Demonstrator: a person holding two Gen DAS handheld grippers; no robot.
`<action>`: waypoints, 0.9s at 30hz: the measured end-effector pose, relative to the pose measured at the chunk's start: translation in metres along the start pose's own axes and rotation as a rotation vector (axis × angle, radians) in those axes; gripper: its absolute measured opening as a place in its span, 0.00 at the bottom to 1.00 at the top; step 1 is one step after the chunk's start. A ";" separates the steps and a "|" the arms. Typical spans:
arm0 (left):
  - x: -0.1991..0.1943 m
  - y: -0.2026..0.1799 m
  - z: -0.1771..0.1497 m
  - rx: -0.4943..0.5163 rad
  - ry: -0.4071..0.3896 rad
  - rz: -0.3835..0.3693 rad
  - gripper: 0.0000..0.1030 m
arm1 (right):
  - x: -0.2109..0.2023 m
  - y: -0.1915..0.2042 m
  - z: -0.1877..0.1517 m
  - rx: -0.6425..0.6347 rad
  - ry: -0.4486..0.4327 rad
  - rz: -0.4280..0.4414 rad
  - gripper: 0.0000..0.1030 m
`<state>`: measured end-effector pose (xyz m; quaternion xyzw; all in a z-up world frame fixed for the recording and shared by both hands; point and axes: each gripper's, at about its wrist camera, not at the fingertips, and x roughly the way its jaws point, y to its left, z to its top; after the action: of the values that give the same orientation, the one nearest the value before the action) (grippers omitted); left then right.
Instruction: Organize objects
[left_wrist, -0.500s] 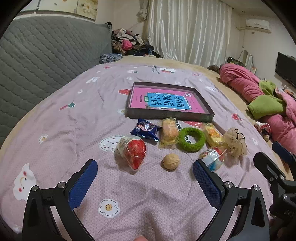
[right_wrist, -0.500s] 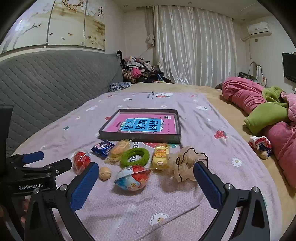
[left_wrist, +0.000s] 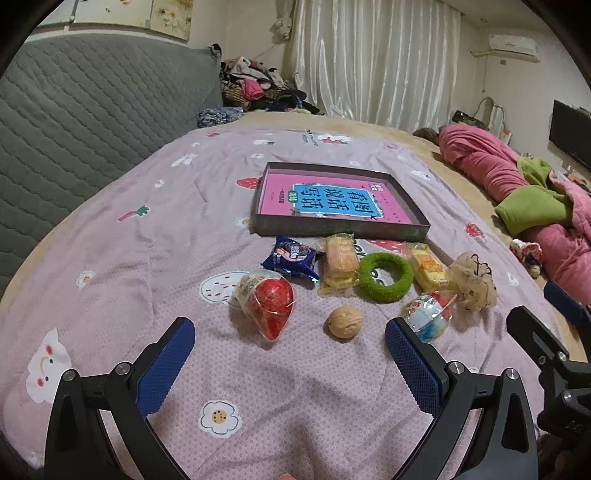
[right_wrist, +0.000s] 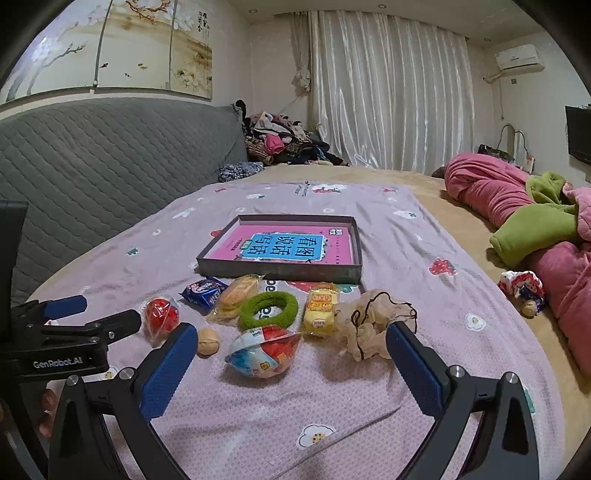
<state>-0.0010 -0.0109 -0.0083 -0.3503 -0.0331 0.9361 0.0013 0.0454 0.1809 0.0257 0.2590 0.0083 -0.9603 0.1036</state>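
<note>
Small items lie in a loose row on the purple blanket in front of a shallow dark tray that holds a pink book. They are a red wrapped jelly cup, a walnut, a blue snack packet, two yellow wrapped cakes, a green fuzzy ring, a red-and-blue jelly cup and a beige scrunchie. My left gripper is open short of the walnut. My right gripper is open around the red-and-blue cup without touching it.
A grey quilted headboard runs along the left. Pink and green bedding is heaped at the right, with a small wrapped toy beside it. Clothes are piled at the far end before white curtains.
Both views have barely shifted; the objects lie as before and both grippers stay open.
</note>
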 end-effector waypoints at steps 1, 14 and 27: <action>0.000 0.001 0.000 -0.001 0.002 0.003 1.00 | 0.000 0.000 0.000 0.000 0.000 -0.001 1.00; 0.002 0.003 -0.001 -0.002 0.009 0.020 1.00 | 0.001 -0.005 0.000 0.018 0.012 0.002 1.00; 0.001 0.002 0.001 0.009 0.011 -0.001 1.00 | 0.001 -0.007 0.002 0.049 0.008 0.031 1.00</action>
<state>-0.0024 -0.0134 -0.0090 -0.3555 -0.0291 0.9342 0.0033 0.0424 0.1880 0.0266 0.2655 -0.0186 -0.9574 0.1121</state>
